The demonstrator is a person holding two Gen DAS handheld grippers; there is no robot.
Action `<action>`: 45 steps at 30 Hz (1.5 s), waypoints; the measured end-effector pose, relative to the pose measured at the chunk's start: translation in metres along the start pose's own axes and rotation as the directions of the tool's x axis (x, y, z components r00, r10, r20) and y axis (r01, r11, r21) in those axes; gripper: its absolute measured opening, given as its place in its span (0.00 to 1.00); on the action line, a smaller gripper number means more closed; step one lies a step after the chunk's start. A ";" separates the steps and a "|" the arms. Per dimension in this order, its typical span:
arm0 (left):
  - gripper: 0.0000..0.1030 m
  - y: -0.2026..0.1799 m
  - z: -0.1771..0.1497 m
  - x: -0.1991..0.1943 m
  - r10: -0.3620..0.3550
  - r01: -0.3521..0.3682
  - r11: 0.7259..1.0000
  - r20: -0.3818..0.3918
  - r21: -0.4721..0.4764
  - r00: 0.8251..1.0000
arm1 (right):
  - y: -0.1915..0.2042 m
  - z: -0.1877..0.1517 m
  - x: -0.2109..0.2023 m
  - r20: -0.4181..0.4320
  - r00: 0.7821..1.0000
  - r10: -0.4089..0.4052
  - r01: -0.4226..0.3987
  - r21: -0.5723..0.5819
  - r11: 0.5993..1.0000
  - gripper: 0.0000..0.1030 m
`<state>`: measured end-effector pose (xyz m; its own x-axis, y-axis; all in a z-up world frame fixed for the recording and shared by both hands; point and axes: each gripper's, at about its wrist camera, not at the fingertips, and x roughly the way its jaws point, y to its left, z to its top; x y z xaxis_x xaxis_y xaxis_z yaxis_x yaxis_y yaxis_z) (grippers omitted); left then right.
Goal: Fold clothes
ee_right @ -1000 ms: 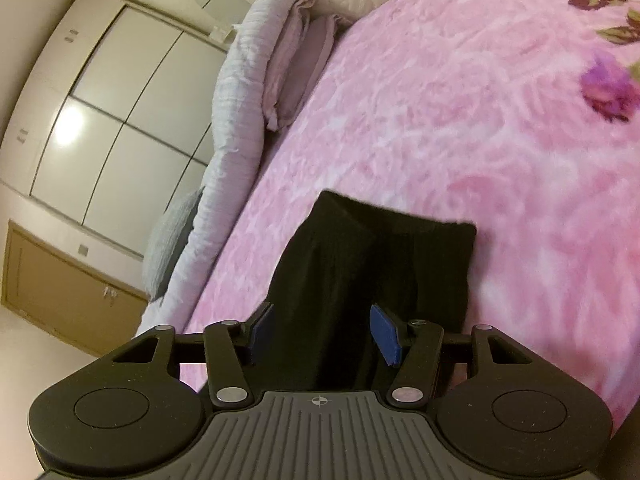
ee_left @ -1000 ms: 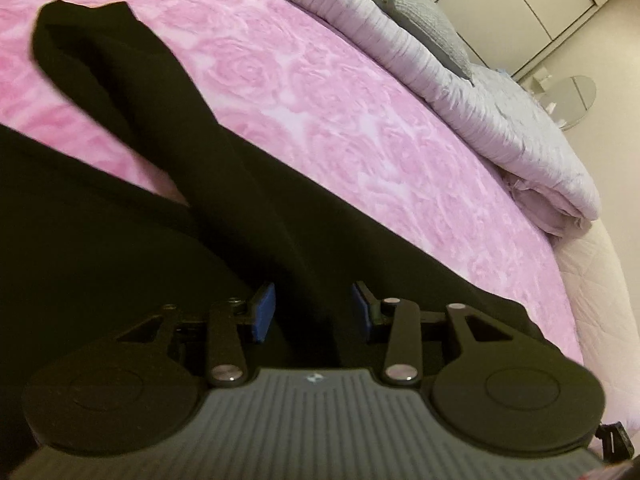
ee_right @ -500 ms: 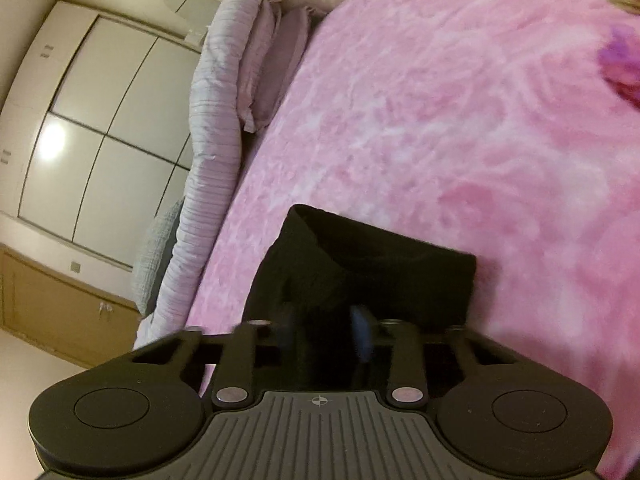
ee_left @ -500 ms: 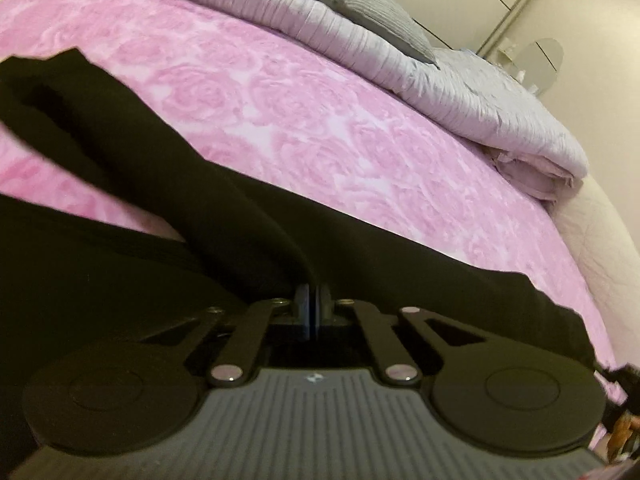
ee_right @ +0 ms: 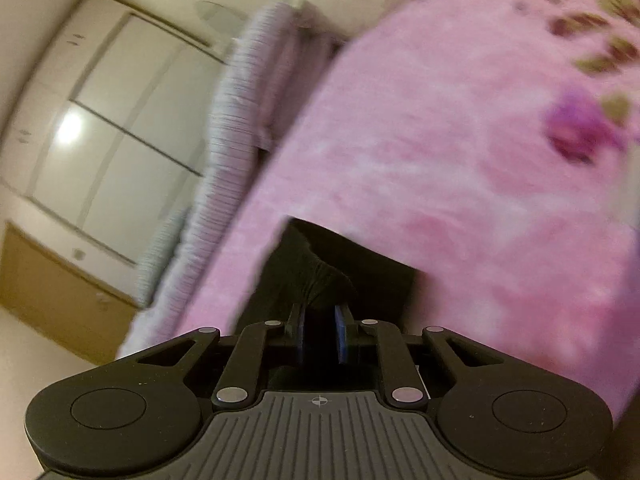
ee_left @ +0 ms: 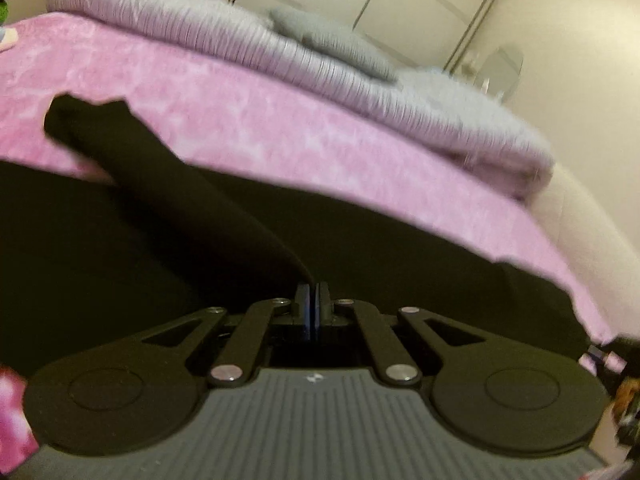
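A black garment lies on the pink rose-patterned bedspread. One long black part runs from the far left toward my left gripper, which is shut on a pinched fold of the cloth. In the right wrist view the garment's end lies in front of my right gripper, whose blue pads are closed on bunched black cloth. Both views are blurred.
A rolled lilac quilt and a grey pillow lie along the bed's far side. White wardrobe doors and a wooden cabinet stand beyond. A round glass table stands by the wall.
Both grippers have closed on the black garment; a second ago both were open around it. Both now lift and tilt upward, showing more of the room.
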<state>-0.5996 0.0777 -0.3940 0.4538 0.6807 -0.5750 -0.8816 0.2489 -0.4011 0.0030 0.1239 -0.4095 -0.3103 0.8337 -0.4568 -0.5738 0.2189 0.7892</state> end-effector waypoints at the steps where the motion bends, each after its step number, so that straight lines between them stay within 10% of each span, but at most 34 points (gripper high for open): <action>1: 0.00 -0.002 -0.002 -0.003 0.001 -0.001 1.000 0.007 0.008 1.000 | -0.002 0.000 0.000 0.003 1.000 0.003 -0.003 0.007 1.000 0.13; 10: 0.00 -0.023 -0.024 -0.027 0.012 -0.013 0.985 0.007 0.173 1.000 | 0.011 0.003 -0.018 0.059 0.998 -0.002 0.007 -0.090 0.996 0.13; 25: 0.01 -0.017 -0.054 -0.015 0.077 -0.068 0.984 -0.049 0.163 0.996 | 0.002 -0.013 0.000 0.028 0.984 -0.175 0.177 -0.159 0.971 0.17; 28: 0.02 -0.014 -0.048 -0.027 0.066 -0.057 0.986 -0.049 0.154 0.997 | 0.030 -0.023 -0.007 0.093 0.945 -0.312 0.326 -0.278 0.904 0.38; 36: 0.02 0.013 -0.035 -0.068 0.131 -0.131 0.982 0.012 0.139 0.991 | 0.113 -0.103 0.001 0.321 0.865 -0.385 0.499 -0.613 0.612 0.38; 41: 0.02 0.059 -0.020 -0.083 0.209 -0.210 0.977 0.021 0.042 0.978 | 0.145 -0.152 0.022 0.016 0.986 -0.164 0.135 -0.648 0.749 0.38; 45: 0.03 0.105 -0.004 -0.087 0.295 -0.295 0.954 -0.011 -0.045 0.955 | 0.186 -0.204 0.066 -0.266 0.962 -0.066 -0.122 -0.632 0.766 0.37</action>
<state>-0.7309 0.0414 -0.3885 0.1750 0.7165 -0.6752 -0.9694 0.0055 -0.2454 -0.2791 0.1157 -0.3769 -0.4620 0.6522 -0.6010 -0.8802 -0.2543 0.4006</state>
